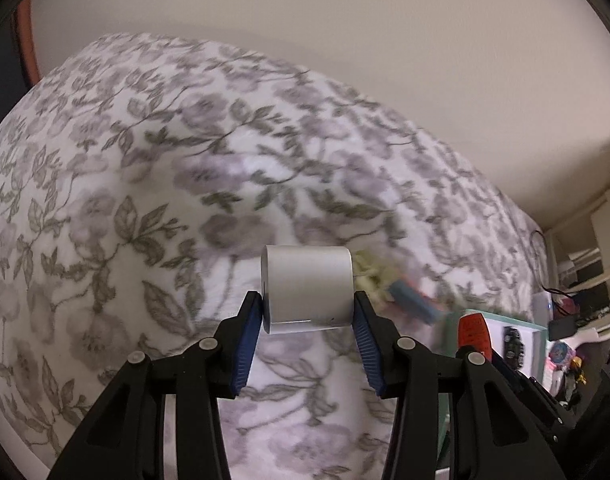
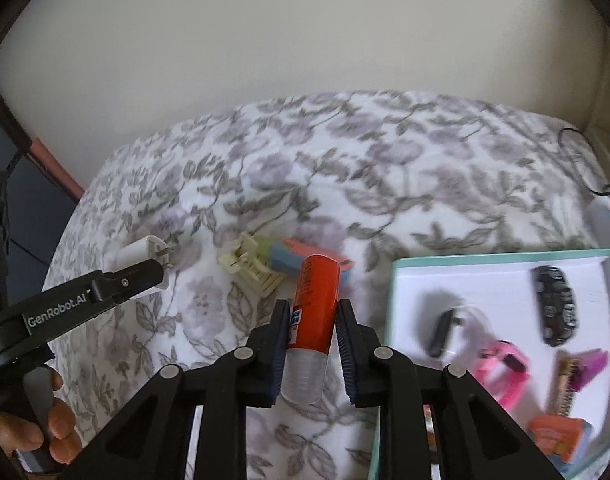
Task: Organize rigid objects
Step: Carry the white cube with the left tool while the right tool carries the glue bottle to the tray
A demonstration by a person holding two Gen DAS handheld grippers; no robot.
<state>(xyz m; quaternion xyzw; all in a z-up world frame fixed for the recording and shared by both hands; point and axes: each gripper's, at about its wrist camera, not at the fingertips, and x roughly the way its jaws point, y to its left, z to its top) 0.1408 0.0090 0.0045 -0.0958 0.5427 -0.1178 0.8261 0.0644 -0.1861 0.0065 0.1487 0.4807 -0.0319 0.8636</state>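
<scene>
Holding two things at once, the person is lifting them over a bed covered with a soft white blanket printed with grey flowers and leaves [image 2: 385,168]. The right gripper [image 2: 311,312] is squeezing its blue pads tight on a red glue stick with a clear plastic cap [image 2: 311,320], and the stick is pointing away with its cap end near the camera. The left gripper [image 1: 307,312] is clamping its pads on the two sides of a small white plug block [image 1: 307,290]; in the right wrist view its little metal prongs are showing at the end. A shallow white cardboard tray with a light green rim [image 2: 389,320] is sitting on the blanket just to the right of the glue stick. Inside it are lying a black toy car [image 2: 555,306], a pink watch [image 2: 507,372] and some other small things that are too blurry to name. A cream plastic clip [image 2: 251,264] and a pink and blue block [image 2: 305,254] are lying on the blanket, touching each other, not yet in the tray. To do this step well, the right hand should probably be carrying the glue stick over a bare white spot in the tray, going low before letting go, so it is not rolling into the car. The plug block likely goes in after it.
</scene>
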